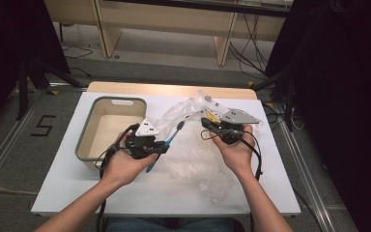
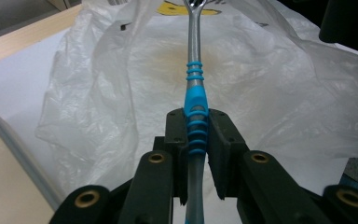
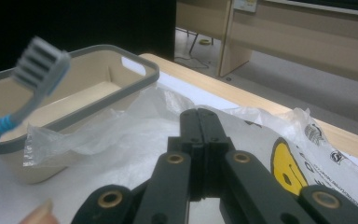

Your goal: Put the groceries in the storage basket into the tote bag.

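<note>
Two tongs over the bench (image 1: 67, 188). High view: left tongs (image 1: 162, 148) clamped on a blue toothbrush (image 1: 170, 138), held above the bench middle, head toward the far edge, just right of the grey-rimmed bin (image 1: 84, 140) at the left side. Right tongs (image 1: 206, 123) at a clear plastic bag (image 1: 198, 164) spread across the right half. Left gripper view: jaws pinch the toothbrush (image 2: 196, 105) at its ribbed blue grip, bag (image 2: 121, 93) beneath. Right gripper view: right tongs (image 3: 199, 116) jaws pressed together, cannot tell whether bag film is pinched; bag (image 3: 121, 135) below, brush head (image 3: 39, 63) upper left, bin (image 3: 135, 70) behind.
</note>
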{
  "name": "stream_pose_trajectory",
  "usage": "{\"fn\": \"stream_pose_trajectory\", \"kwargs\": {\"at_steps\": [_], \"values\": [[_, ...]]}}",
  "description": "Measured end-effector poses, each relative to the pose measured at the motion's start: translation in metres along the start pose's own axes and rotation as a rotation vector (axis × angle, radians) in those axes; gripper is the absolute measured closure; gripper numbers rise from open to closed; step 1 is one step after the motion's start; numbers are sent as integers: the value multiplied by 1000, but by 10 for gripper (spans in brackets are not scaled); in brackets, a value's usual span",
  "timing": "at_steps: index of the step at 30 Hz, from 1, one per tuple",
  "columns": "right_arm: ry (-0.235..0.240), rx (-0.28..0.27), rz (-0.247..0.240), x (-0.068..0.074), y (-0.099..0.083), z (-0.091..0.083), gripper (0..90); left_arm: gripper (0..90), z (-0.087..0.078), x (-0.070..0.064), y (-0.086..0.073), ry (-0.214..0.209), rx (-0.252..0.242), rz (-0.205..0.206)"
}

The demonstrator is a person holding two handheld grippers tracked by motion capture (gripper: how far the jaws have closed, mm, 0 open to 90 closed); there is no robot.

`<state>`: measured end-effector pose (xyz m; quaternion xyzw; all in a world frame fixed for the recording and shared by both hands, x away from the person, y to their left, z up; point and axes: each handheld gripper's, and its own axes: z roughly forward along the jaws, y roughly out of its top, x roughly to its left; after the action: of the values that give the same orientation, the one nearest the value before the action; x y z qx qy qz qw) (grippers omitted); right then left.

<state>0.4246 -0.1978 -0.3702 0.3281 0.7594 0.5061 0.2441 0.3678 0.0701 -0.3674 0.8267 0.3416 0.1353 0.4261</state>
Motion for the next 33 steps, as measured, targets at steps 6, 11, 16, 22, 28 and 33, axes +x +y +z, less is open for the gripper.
{"fn": "stream_pose_trajectory", "kwargs": {"at_steps": [6,11,16,22,28,33], "values": [[1,0,0,0,0,0,900,785,11,-8,-5,-12,27,17],[2,-2,0,0,0,0,900,785,20,-13,-9,-22,55,24],[3,0,1,0,0,0,900,785,27,-16,-11,-24,75,31],[7,-5,5,0,1,-1,900,785,33,-17,-12,-19,88,30],[8,-6,5,1,1,-1,900,785,36,-17,-14,-17,107,27],[9,-8,5,1,1,-1,900,785,41,-16,-15,0,127,20]]}}
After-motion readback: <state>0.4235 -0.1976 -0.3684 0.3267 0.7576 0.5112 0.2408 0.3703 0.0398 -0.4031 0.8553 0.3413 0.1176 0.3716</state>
